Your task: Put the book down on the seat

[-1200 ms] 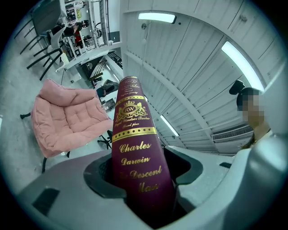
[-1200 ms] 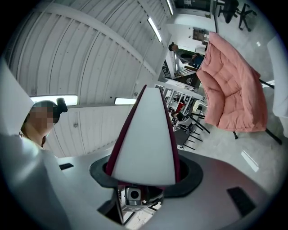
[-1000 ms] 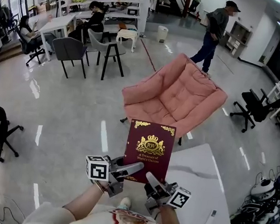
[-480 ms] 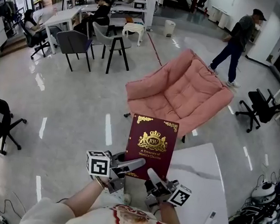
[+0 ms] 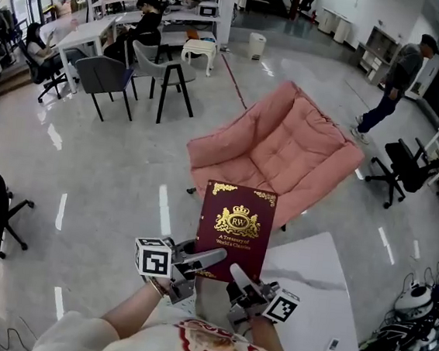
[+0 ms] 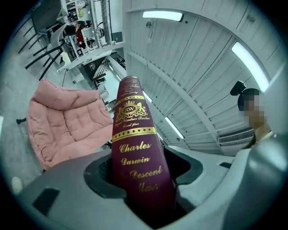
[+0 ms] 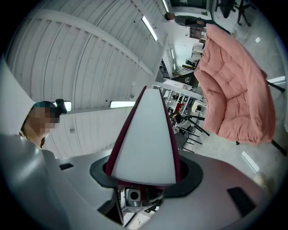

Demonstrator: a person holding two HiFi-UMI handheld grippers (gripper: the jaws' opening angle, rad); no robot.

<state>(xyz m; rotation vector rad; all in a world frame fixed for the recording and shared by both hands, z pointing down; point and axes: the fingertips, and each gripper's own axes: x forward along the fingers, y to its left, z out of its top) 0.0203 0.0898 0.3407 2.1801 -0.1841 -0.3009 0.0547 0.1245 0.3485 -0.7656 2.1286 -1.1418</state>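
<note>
A dark red book with gold lettering is held upright in front of me, its cover facing up at the head camera. My left gripper is shut on its spine side near the bottom edge; the spine runs up between the jaws. My right gripper is shut on the other bottom corner, where the white page edge shows between its jaws. The pink cushioned chair stands on the floor beyond the book, its seat bare.
A white marble-topped table lies under and right of my hands. Grey chairs and desks with seated people stand at the back left. A person walks at the back right. Black office chairs stand at both sides.
The book and both grippers keep their hold and pose. The view has shifted slightly against the chair. The walking person has moved from behind the chair toward the right.
</note>
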